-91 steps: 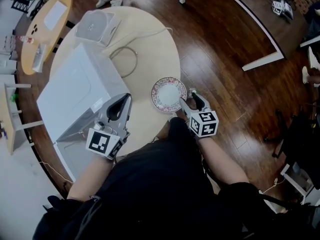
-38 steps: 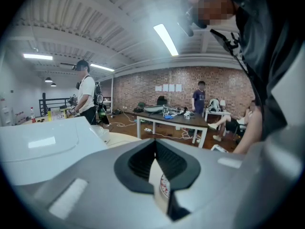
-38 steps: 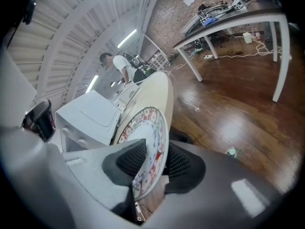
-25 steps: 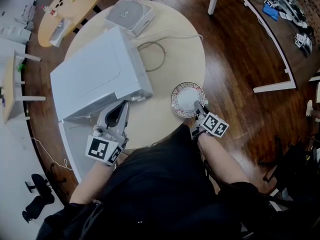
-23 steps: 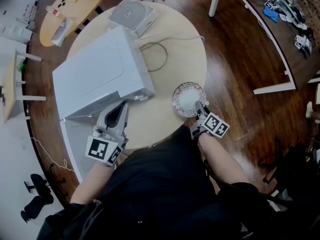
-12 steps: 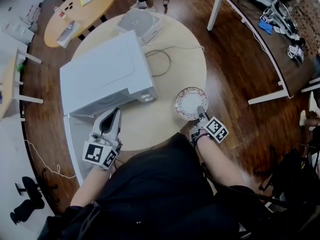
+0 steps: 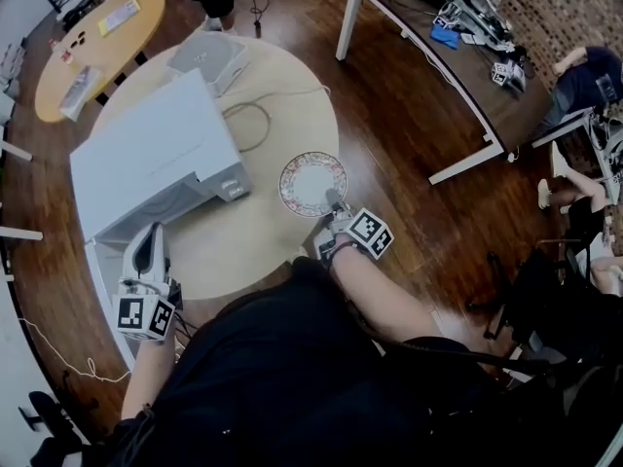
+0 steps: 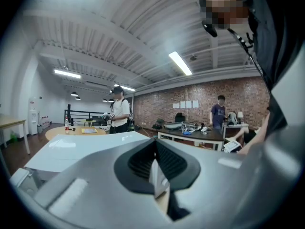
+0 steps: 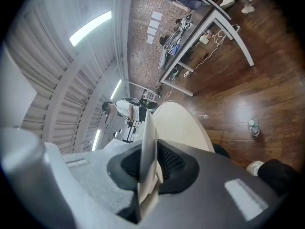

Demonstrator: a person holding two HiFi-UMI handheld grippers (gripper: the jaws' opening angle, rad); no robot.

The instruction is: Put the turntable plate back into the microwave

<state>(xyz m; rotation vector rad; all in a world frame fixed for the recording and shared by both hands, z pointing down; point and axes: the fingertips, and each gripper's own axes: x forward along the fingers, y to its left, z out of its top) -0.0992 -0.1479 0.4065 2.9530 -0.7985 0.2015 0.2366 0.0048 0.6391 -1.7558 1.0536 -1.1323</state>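
Right gripper (image 7: 335, 200): my jaws clamp the rim of the turntable plate (image 7: 308, 183).
Left gripper (image 7: 152, 235): my jaws pressed together, empty.

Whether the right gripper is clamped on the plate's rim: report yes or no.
Yes: the right gripper pinches the turntable plate edge-on by its rim.

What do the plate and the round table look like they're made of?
Plate: probably glazed ceramic; opaque white centre, reddish patterned rim, thin edge. Round table: likely laminate or pale wood; smooth matte beige top, no grain visible.
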